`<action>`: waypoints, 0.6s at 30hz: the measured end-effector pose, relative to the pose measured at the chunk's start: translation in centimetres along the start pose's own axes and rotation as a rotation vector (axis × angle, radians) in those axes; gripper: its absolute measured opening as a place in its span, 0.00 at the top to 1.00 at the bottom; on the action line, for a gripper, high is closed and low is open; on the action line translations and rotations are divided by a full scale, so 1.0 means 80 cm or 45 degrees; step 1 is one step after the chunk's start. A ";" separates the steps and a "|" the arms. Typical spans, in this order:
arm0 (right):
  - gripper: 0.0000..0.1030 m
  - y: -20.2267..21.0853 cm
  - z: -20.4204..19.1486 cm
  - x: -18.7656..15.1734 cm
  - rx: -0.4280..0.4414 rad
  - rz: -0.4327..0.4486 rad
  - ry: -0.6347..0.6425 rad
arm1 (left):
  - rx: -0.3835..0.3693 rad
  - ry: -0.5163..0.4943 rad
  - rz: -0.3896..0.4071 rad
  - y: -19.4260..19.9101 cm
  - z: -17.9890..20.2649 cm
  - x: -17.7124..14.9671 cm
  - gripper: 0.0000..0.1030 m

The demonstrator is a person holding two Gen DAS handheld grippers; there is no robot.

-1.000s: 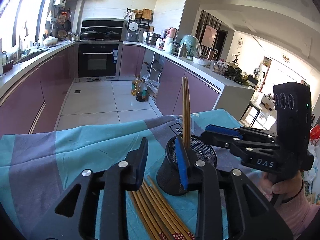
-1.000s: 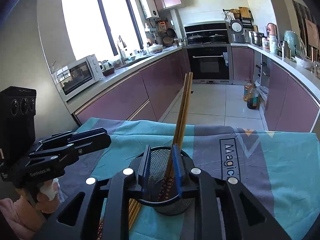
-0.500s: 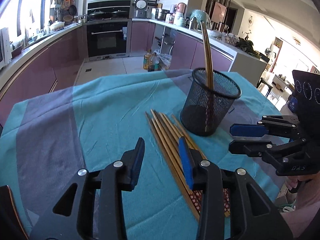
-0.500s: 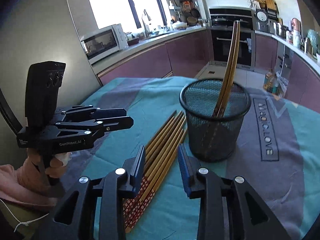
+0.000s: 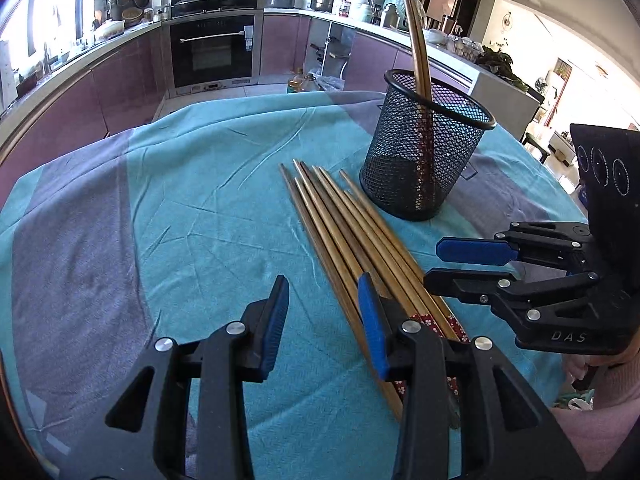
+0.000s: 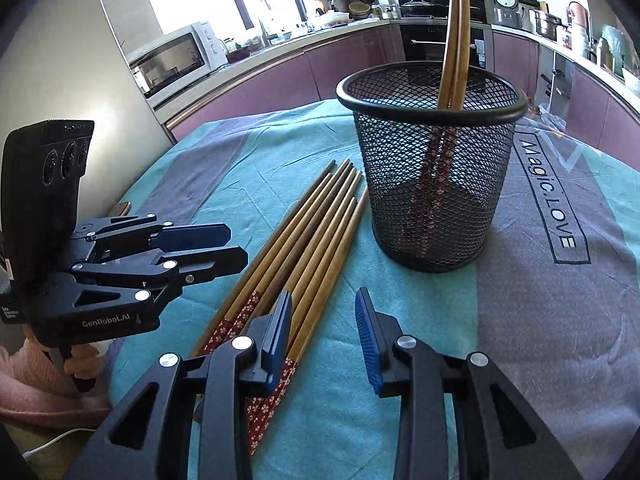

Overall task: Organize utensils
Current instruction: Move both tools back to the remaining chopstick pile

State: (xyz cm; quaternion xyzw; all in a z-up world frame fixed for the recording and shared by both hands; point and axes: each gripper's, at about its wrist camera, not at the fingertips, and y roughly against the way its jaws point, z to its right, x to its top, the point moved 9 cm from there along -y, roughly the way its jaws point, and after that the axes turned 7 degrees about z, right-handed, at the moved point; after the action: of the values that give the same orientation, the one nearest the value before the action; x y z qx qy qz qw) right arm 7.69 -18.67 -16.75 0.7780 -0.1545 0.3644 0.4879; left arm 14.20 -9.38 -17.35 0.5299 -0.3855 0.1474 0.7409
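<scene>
A black mesh basket (image 5: 428,160) (image 6: 432,184) stands on the teal and grey cloth, with two wooden chopsticks (image 5: 418,40) (image 6: 454,40) leaning upright in it. Several more chopsticks (image 5: 348,232) (image 6: 312,240) lie in a bundle beside the basket, their red patterned ends toward me. My left gripper (image 5: 322,292) (image 6: 240,246) is open just above the cloth, with its right finger over the bundle and nothing between the pads. My right gripper (image 6: 323,300) (image 5: 434,264) is open too and holds nothing. Its left finger hangs over the bundle's patterned ends.
The cloth (image 5: 180,208) covers a round table whose edge falls away on every side. A person's hands in pink sleeves (image 5: 600,400) (image 6: 36,376) hold the grippers. Behind are purple kitchen cabinets, an oven (image 5: 212,52) and a microwave (image 6: 172,60).
Both grippers have drawn back from the basket and sunk toward the cloth. The right jaws stood around the two chopsticks in the basket and are now clear of them. Both jaws stand slightly wider.
</scene>
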 end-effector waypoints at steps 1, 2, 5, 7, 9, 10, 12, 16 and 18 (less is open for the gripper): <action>0.70 -0.001 0.001 0.000 -0.003 0.000 -0.004 | 0.000 -0.001 -0.003 -0.001 0.001 -0.001 0.65; 0.70 -0.001 0.003 0.001 -0.009 0.000 -0.005 | 0.001 -0.001 -0.008 -0.003 0.001 -0.001 0.65; 0.70 -0.002 0.005 0.000 -0.023 -0.001 -0.005 | 0.016 -0.010 -0.019 -0.008 0.001 -0.002 0.65; 0.70 -0.003 0.003 -0.001 -0.029 -0.002 -0.001 | 0.021 -0.010 -0.028 -0.010 0.001 -0.003 0.66; 0.70 -0.005 0.001 0.000 -0.032 -0.003 0.003 | 0.021 -0.010 -0.038 -0.014 0.002 -0.003 0.66; 0.70 -0.006 0.000 0.000 -0.037 -0.005 0.006 | 0.021 -0.009 -0.040 -0.014 0.002 -0.003 0.67; 0.70 -0.009 -0.002 0.001 -0.043 -0.005 0.012 | 0.019 -0.005 -0.038 -0.016 0.003 -0.002 0.67; 0.70 -0.011 -0.002 0.003 -0.053 -0.004 0.019 | 0.019 0.004 -0.041 -0.018 -0.001 -0.003 0.65; 0.70 -0.013 -0.003 0.003 -0.053 -0.006 0.020 | 0.017 0.010 -0.042 -0.019 -0.003 -0.003 0.65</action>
State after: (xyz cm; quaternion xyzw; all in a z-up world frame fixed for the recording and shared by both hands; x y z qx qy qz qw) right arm 8.37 -17.94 -17.16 0.7650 -0.1563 0.3661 0.5062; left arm 15.12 -9.76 -18.57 0.5406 -0.3728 0.1399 0.7411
